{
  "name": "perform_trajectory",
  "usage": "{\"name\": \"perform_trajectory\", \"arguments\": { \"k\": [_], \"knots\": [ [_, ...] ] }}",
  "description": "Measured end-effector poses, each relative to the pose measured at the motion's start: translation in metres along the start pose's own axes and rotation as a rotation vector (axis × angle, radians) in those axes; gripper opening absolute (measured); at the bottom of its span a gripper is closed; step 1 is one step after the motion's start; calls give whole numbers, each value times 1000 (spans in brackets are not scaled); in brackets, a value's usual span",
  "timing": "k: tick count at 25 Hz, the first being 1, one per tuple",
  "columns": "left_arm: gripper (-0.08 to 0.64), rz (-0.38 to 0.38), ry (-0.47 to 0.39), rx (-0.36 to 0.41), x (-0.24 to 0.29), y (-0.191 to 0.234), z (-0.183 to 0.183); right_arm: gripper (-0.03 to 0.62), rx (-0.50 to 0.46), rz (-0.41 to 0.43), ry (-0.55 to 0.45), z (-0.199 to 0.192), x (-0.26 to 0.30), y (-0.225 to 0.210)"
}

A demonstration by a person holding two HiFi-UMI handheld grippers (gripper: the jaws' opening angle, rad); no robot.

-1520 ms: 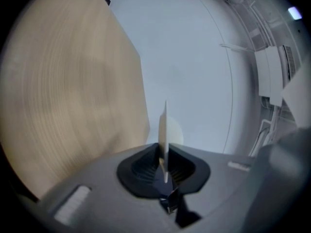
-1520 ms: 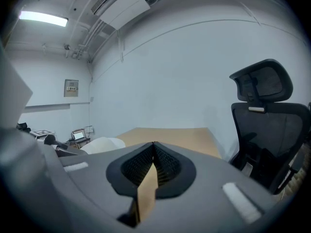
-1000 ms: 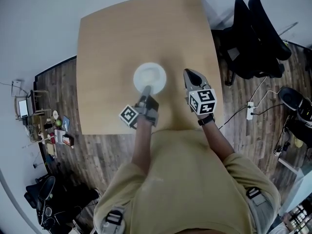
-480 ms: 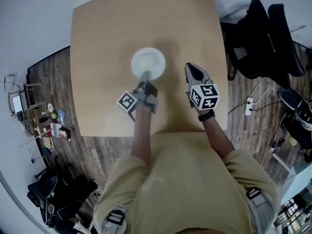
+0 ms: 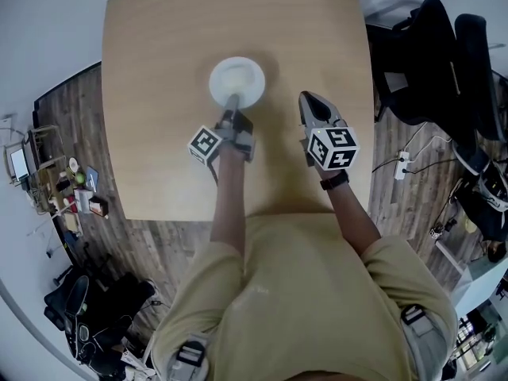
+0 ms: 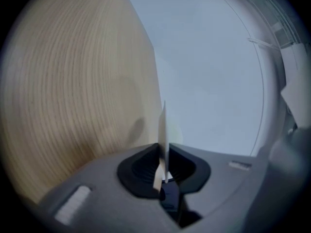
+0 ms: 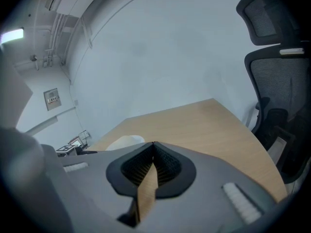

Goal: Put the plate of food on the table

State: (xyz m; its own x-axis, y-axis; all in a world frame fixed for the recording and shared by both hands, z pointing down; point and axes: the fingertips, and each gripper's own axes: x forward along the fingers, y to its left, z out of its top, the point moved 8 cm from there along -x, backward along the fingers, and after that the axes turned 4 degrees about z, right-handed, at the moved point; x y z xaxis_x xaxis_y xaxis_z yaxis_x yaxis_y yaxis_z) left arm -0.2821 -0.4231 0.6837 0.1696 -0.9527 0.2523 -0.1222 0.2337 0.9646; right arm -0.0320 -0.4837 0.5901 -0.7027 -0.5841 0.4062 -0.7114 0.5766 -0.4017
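The plate [image 5: 236, 79] hangs over the middle of the bare wooden surface [image 5: 159, 133], held by its near rim in the left tool [image 5: 232, 117]. In the left gripper view that tool [image 6: 163, 149] is clamped on the plate [image 6: 163, 125], which shows edge-on as a thin white strip running straight out from between the dark pads. A soft shadow [image 6: 136, 129] lies on the wood just beside the strip, so the plate seems to be close over the surface and not resting on it, though I cannot tell for sure.

The right tool [image 5: 308, 101] hovers to the right of the plate, apart from it. In its own view this tool [image 7: 153, 145] has its tips together with nothing between them, and the plate [image 7: 122, 141] peeks out as a pale hump past its left side.

By my reading the carrying is nearly done. What is left is to lower the plate flat onto the wood and let go of the rim.

The plate is round, white and shallow, with a slightly creamier centre. Whatever food it holds is too small and pale to make out. It sits level in the grip from above. Black office chairs [image 5: 432, 62] stand off the right edge of the surface.
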Motion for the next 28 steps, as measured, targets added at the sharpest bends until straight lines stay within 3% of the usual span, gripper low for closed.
{"name": "perform_trajectory", "arguments": {
  "k": [12,23,28],
  "knots": [
    [31,87,12,-3,33,29,-2,5,17,-11,30,-5,22,-19],
    [32,131,2,-41,28,38,-4,5,13,7,33,-9,16,-9],
    [33,176,-3,-24,22,37,-4,5,8,7,43,-14,12,-5]
  ]
}}
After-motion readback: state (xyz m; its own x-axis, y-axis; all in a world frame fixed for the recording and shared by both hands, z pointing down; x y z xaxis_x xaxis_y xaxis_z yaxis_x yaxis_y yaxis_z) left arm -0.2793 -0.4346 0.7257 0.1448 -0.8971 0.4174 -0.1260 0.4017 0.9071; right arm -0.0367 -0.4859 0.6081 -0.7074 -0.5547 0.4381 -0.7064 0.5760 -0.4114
